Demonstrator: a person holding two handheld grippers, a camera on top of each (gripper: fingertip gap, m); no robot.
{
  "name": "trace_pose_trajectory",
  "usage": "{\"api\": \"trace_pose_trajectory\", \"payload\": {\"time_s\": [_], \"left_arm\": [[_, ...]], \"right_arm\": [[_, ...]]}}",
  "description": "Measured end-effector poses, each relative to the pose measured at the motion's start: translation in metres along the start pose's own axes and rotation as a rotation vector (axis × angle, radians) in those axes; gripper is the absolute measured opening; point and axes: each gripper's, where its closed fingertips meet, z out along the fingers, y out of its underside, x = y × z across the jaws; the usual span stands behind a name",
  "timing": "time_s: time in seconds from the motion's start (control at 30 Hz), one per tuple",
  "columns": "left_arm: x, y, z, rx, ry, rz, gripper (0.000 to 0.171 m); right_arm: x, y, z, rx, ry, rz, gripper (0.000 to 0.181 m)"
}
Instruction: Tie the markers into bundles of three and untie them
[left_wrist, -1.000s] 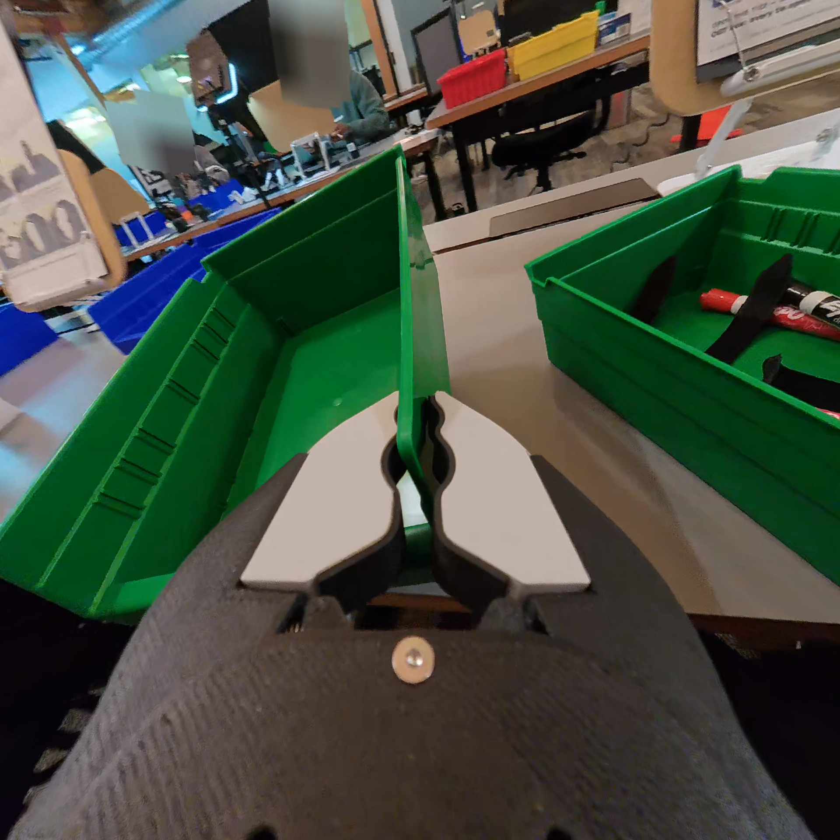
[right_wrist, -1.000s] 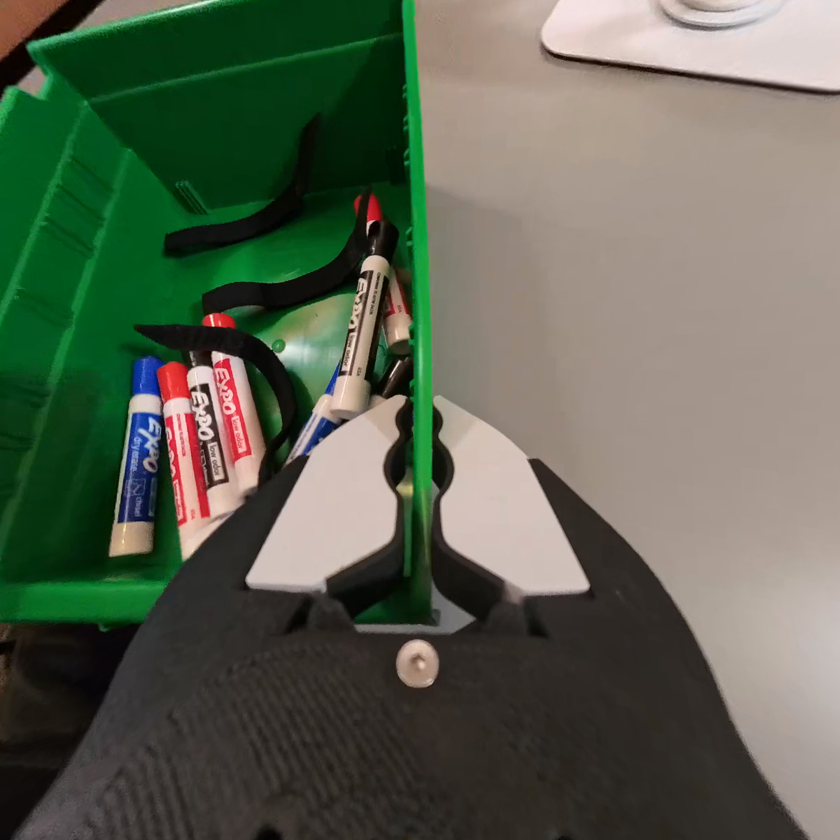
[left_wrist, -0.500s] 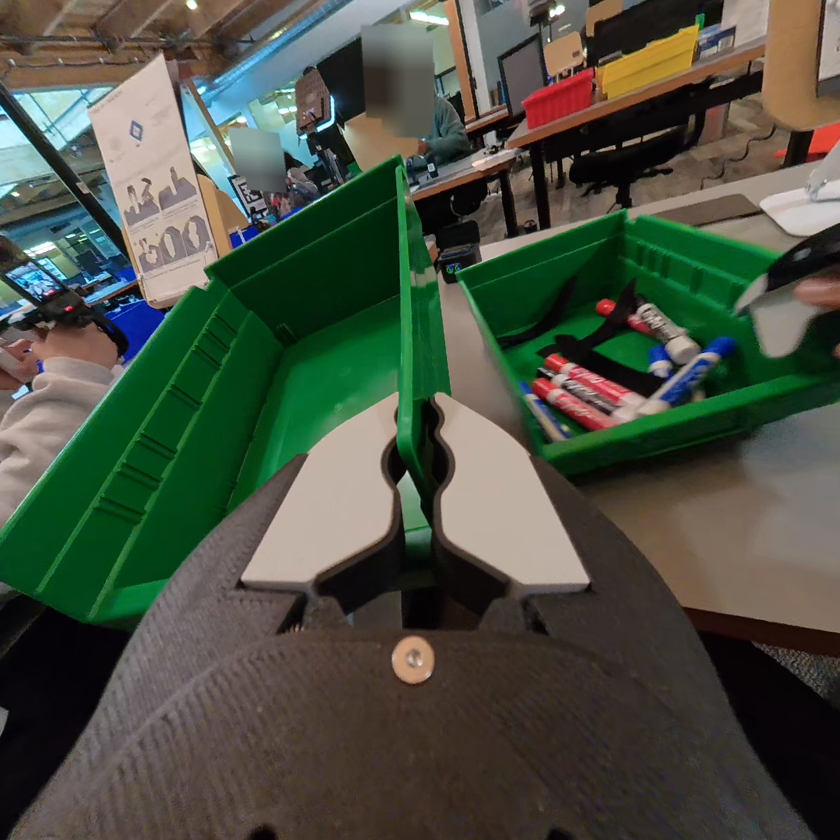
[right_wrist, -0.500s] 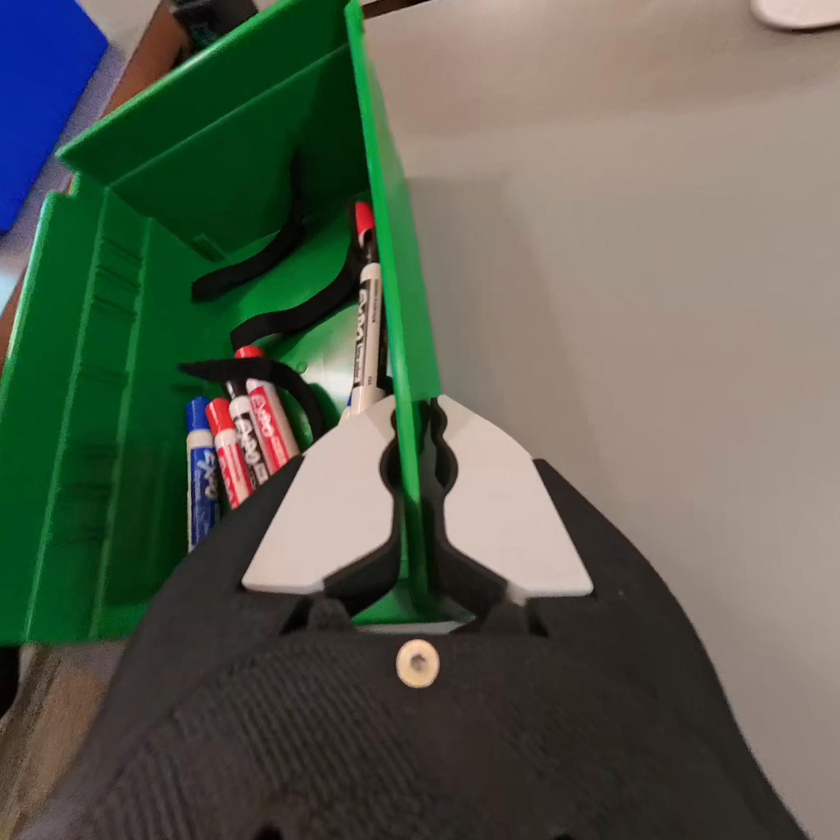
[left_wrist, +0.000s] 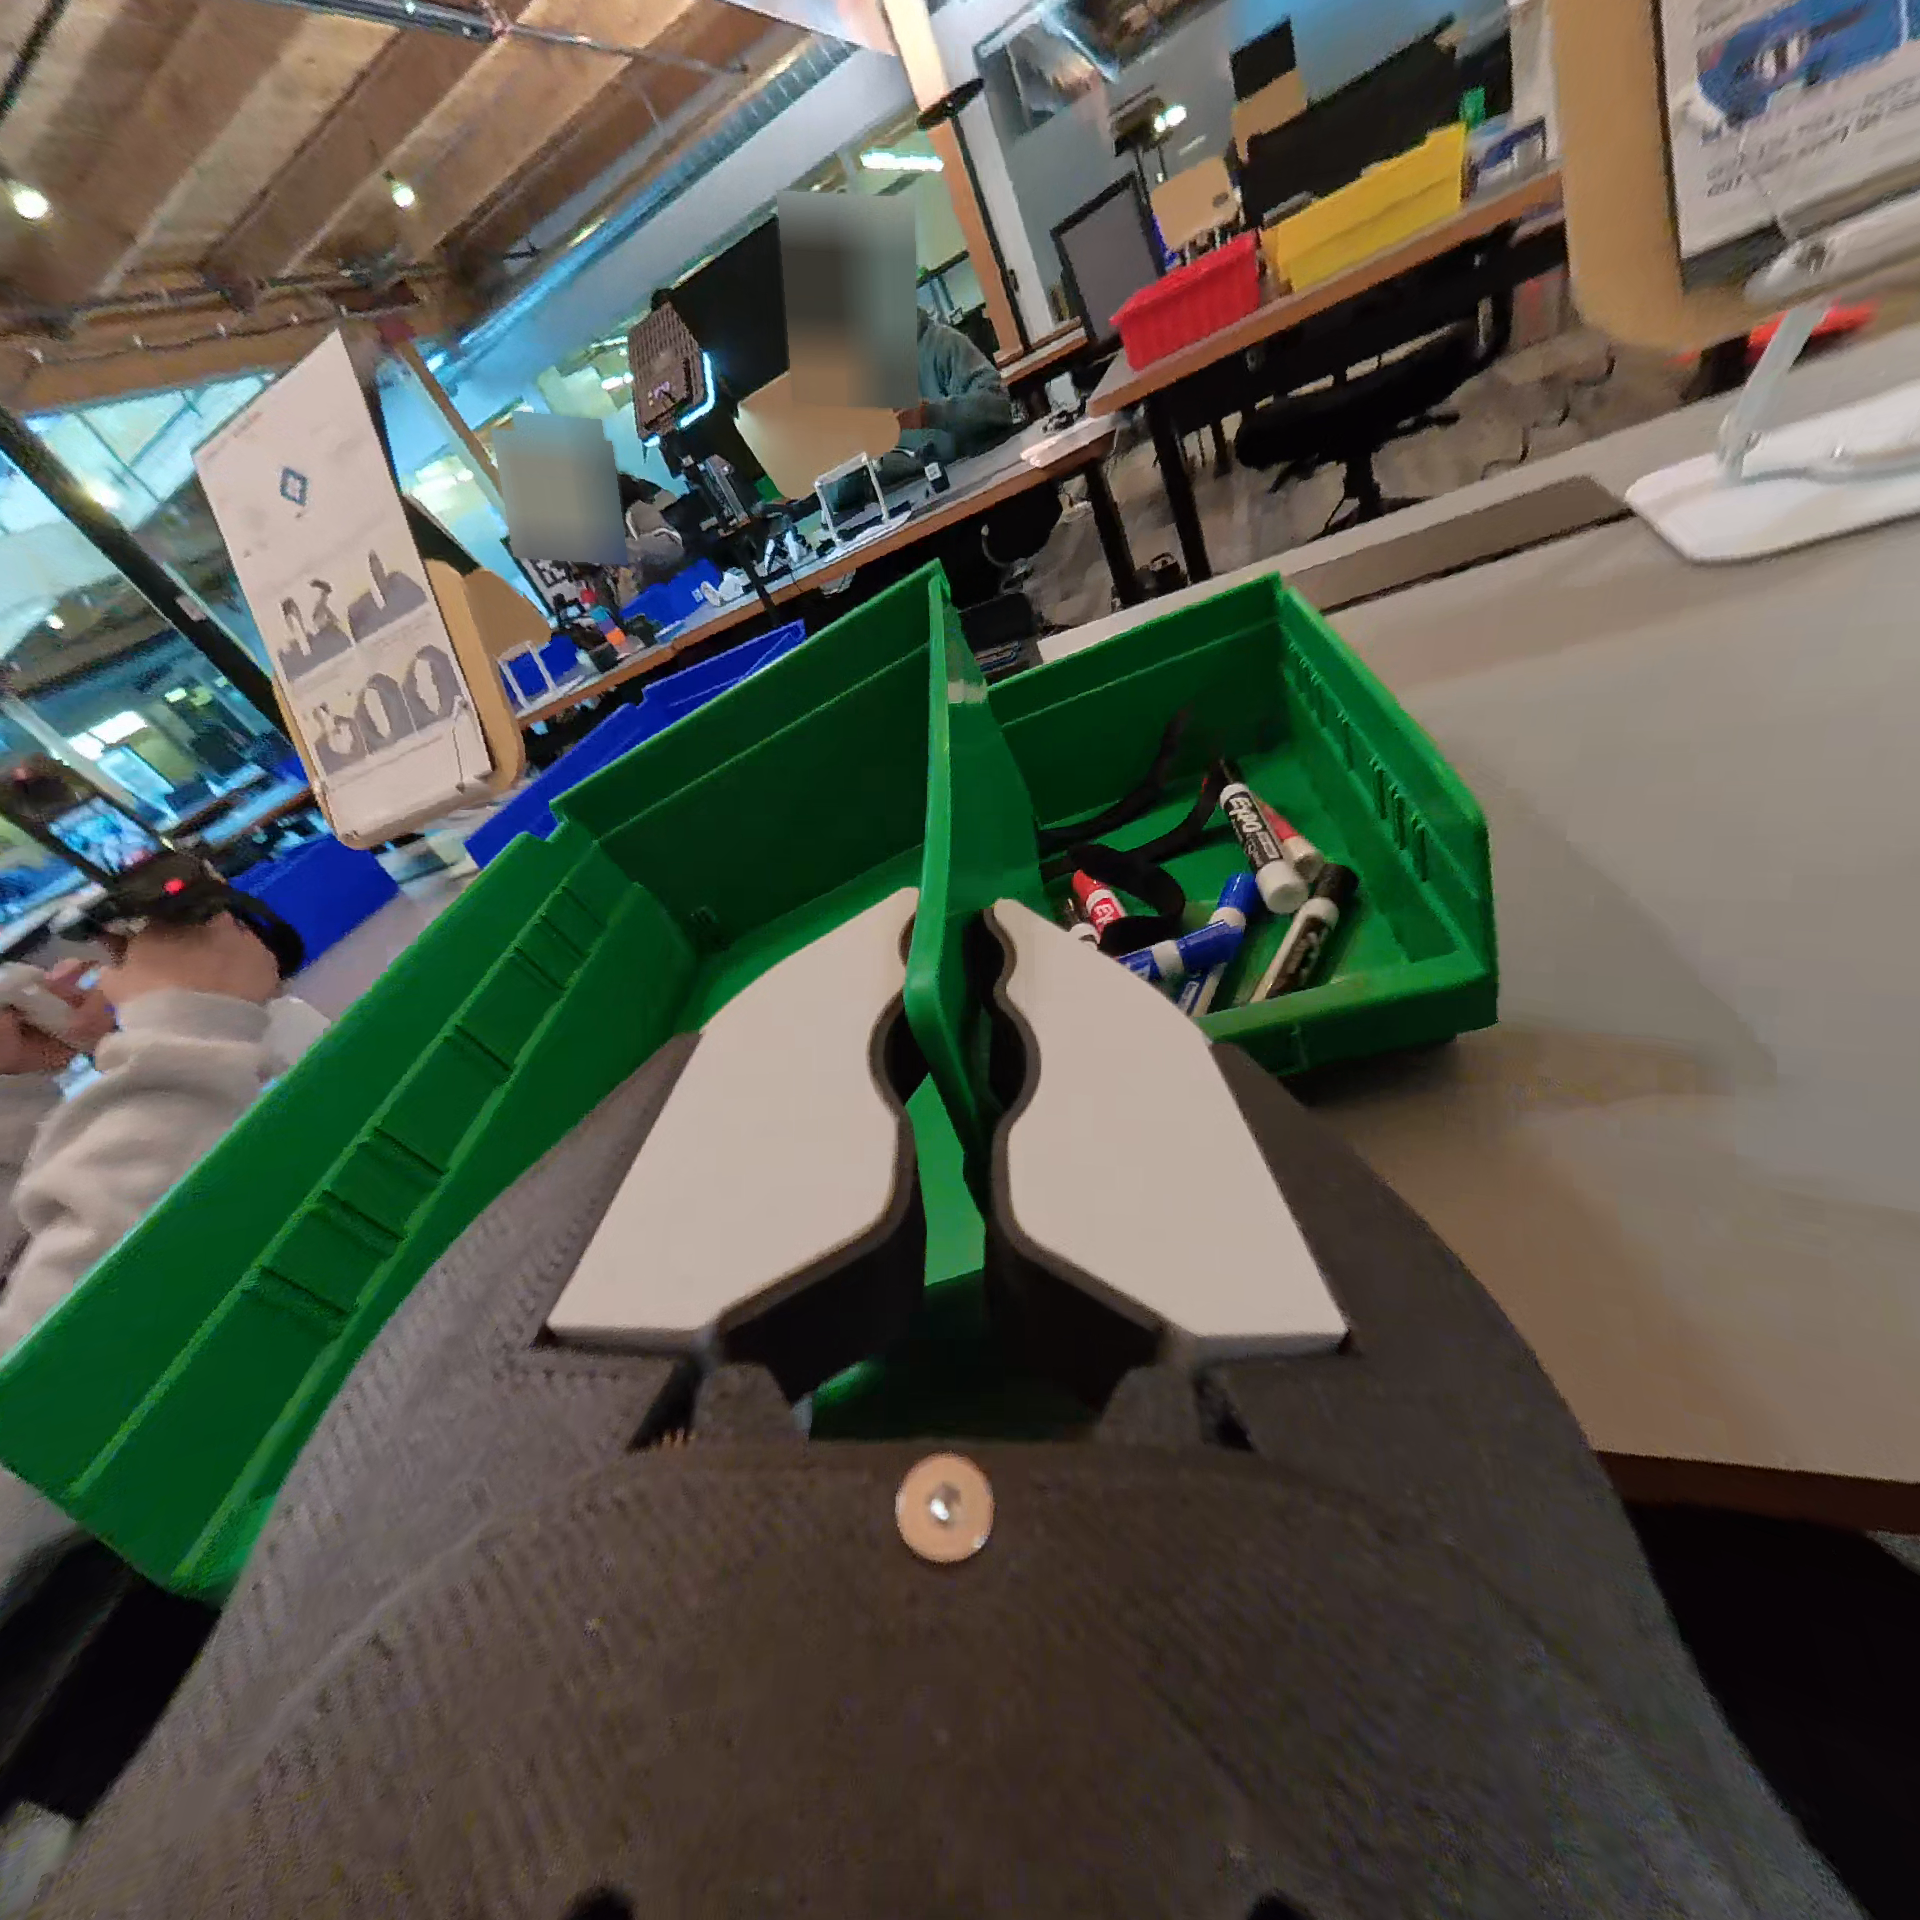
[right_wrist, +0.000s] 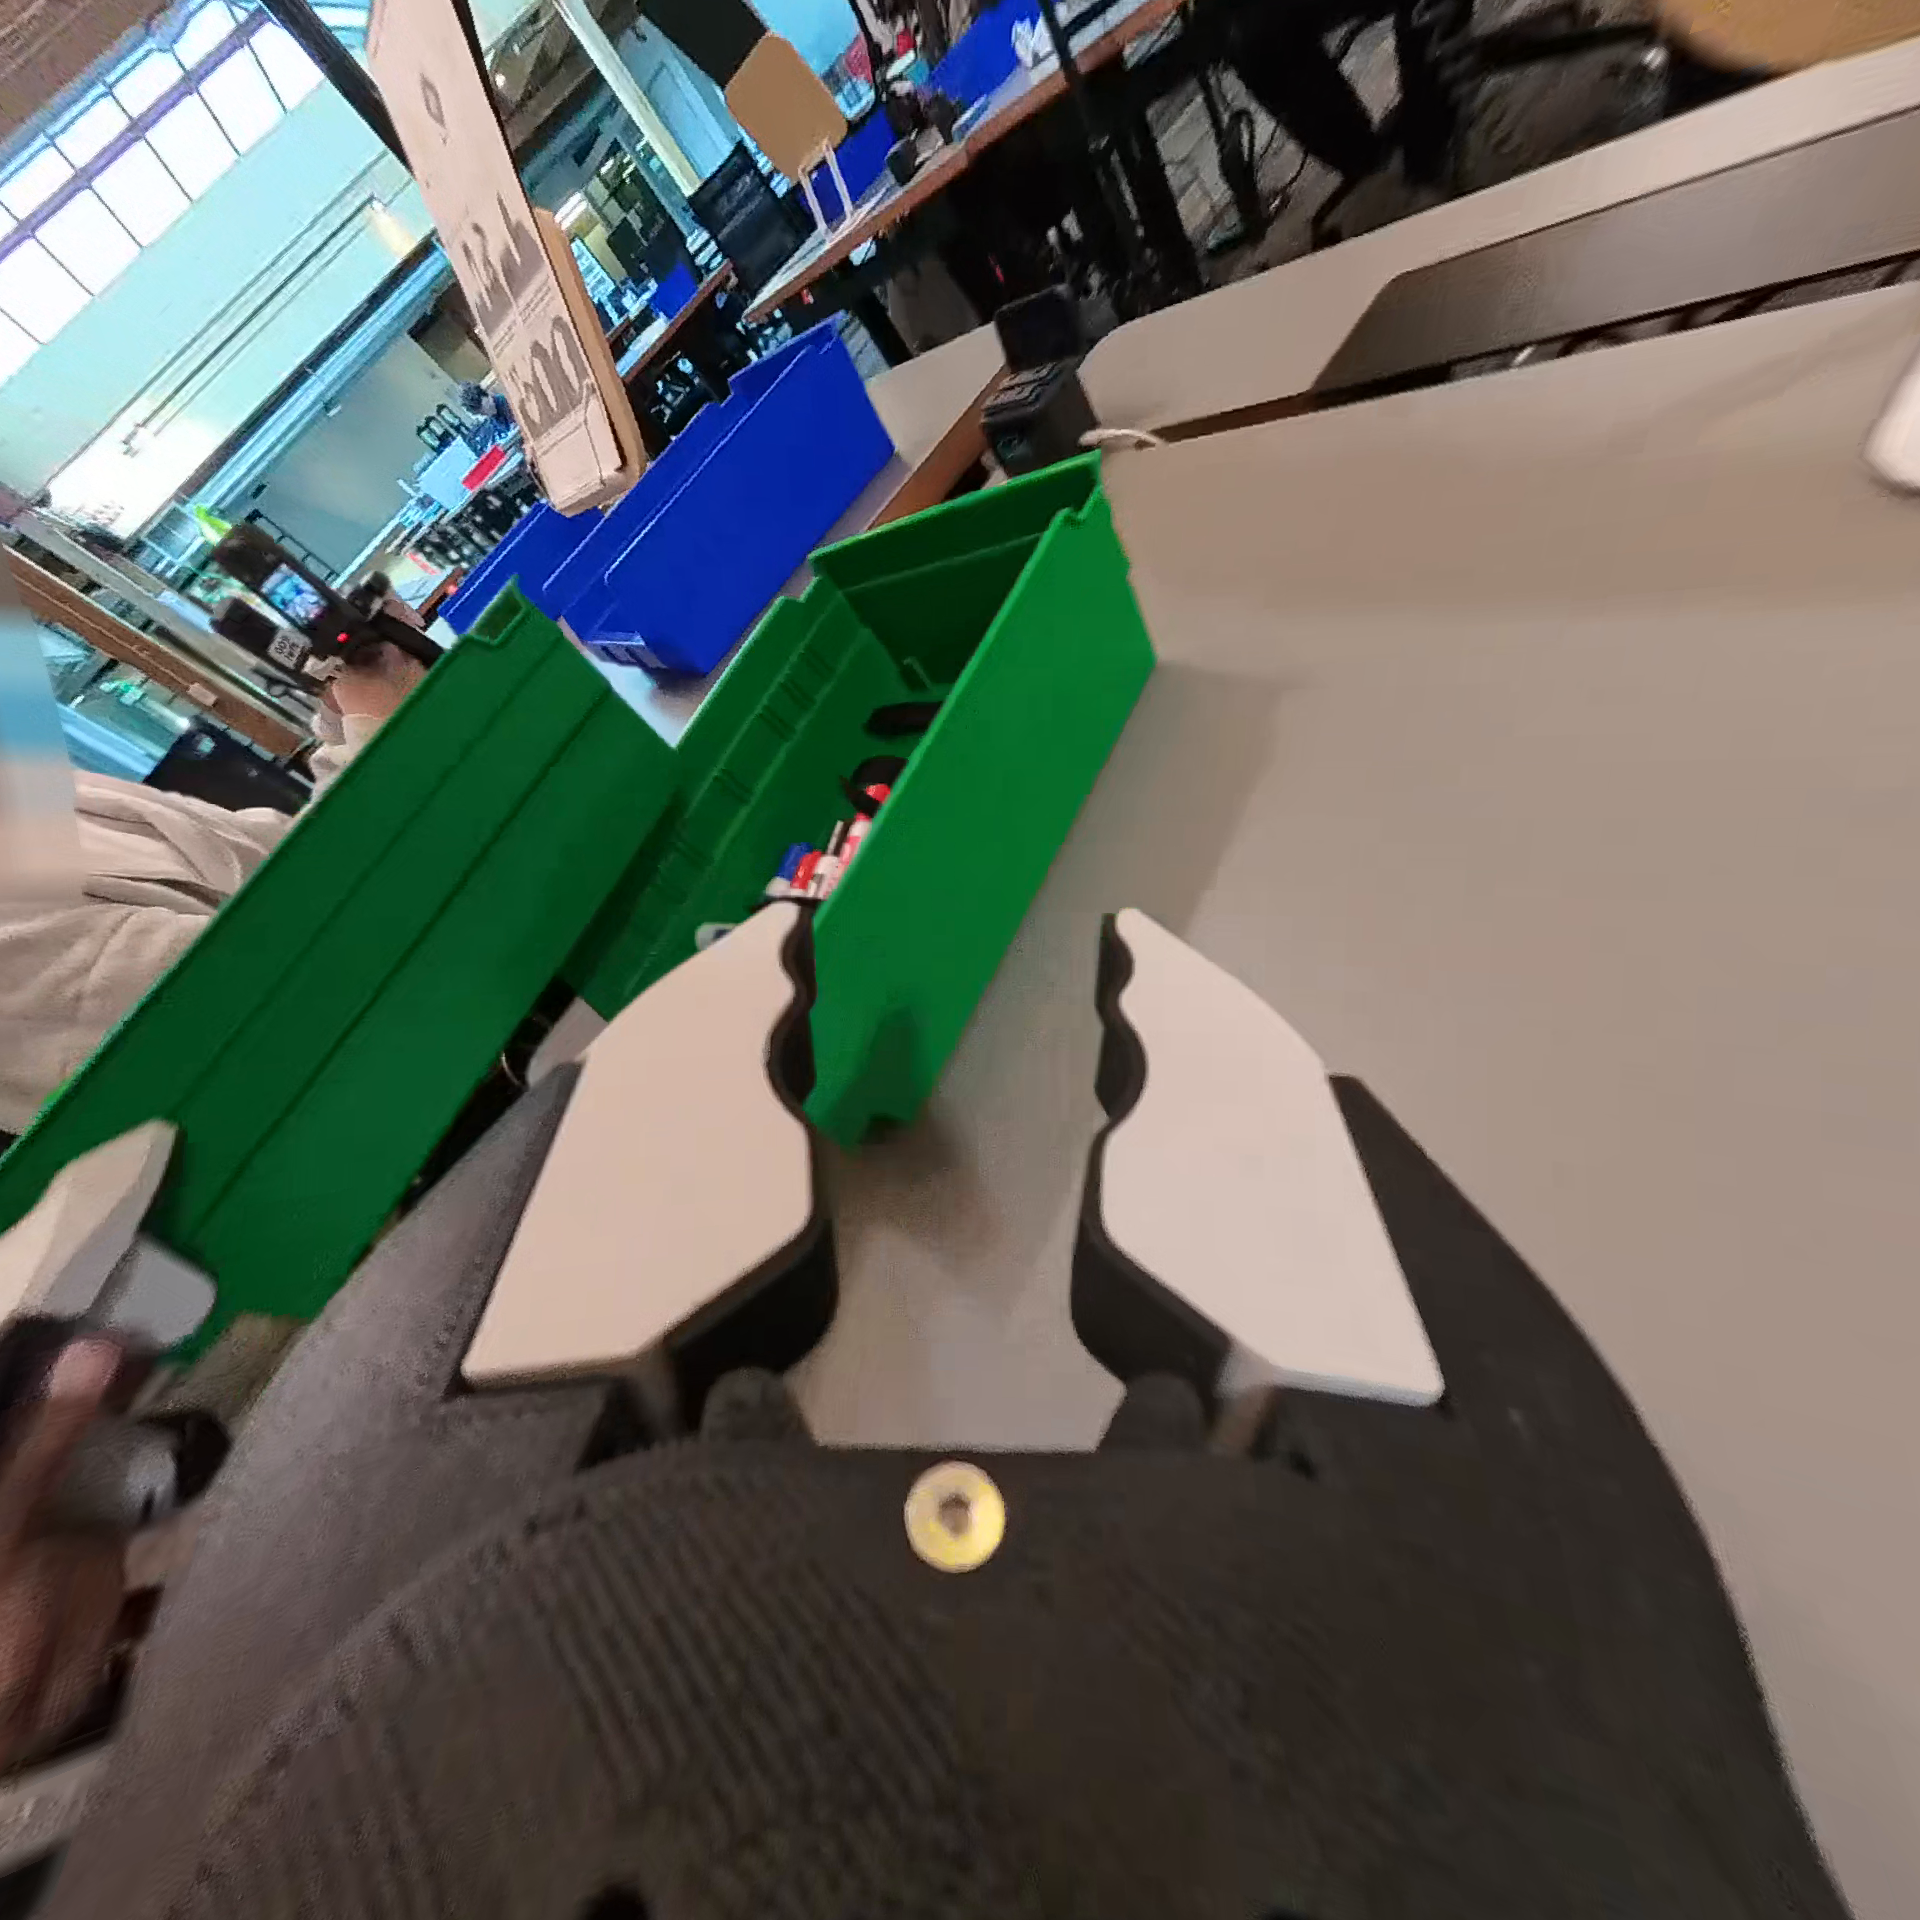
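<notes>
My left gripper (left_wrist: 951, 925) is shut on the right side wall of an empty green bin (left_wrist: 520, 1039), which is tilted at the table's front left. Right beside it a second green bin (left_wrist: 1392, 831) rests on the grey table and holds several markers (left_wrist: 1262, 831) and black straps (left_wrist: 1143, 821). In the right wrist view my right gripper (right_wrist: 956, 935) is open. The marker bin's near corner (right_wrist: 935, 883) stands between the fingers, close to the left finger (right_wrist: 675, 1122). The empty bin (right_wrist: 364, 935) and a finger of the left gripper (right_wrist: 83, 1216) show at the left.
A white stand base (left_wrist: 1766, 499) sits at the table's back right. Blue bins (right_wrist: 727, 520) stand behind the green ones. A person in a light sleeve (left_wrist: 125, 1091) is at the left. The table's front edge (left_wrist: 1766, 1486) runs close to me. Across from one pair of fingers to the other is roughly 30 cm.
My right gripper has opened, let go of the marker bin's wall and dropped back low. The marker bin now sits close against the empty bin, which my left gripper still grips.
</notes>
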Motion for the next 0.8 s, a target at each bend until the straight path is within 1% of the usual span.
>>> {"api": "trace_pose_trajectory", "payload": {"time_s": [0.07,0.13,0.2,0.27,0.37,0.47,0.53,0.6,0.7,0.8], "left_arm": [[0.002,-0.003,0.002,0.006,0.002,0.015,0.006],[-0.005,-0.011,0.003,0.026,0.001,-0.042,0.006],[-0.011,-0.022,0.002,0.031,0.010,-0.062,0.006],[-0.008,-0.040,-0.001,0.049,0.016,-0.041,0.005],[0.021,-0.078,-0.008,0.117,0.076,0.013,0.006],[0.076,-0.121,-0.019,0.216,0.229,0.038,0.006],[0.126,-0.145,-0.028,0.264,0.370,0.047,0.006],[0.181,-0.163,-0.035,0.297,0.515,0.046,0.006],[0.260,-0.172,-0.040,0.312,0.695,0.051,0.006],[0.328,-0.163,-0.048,0.289,0.824,0.086,0.006]], "right_arm": [[0.014,0.000,-0.035,0.016,0.000,-0.010,0.052],[0.032,0.003,-0.070,0.036,0.013,-0.026,0.052],[0.058,0.007,-0.106,0.071,0.062,-0.057,0.049],[0.088,0.013,-0.138,0.097,0.138,-0.055,0.045],[0.118,0.020,-0.171,0.099,0.188,0.030,0.045],[0.135,0.025,-0.194,0.152,0.223,0.115,0.044],[0.143,0.030,-0.208,0.169,0.258,0.142,0.043],[0.148,0.034,-0.225,0.207,0.289,0.177,0.042],[0.154,0.036,-0.257,0.286,0.318,0.236,0.041],[0.164,0.037,-0.289,0.361,0.362,0.270,0.040]]}}
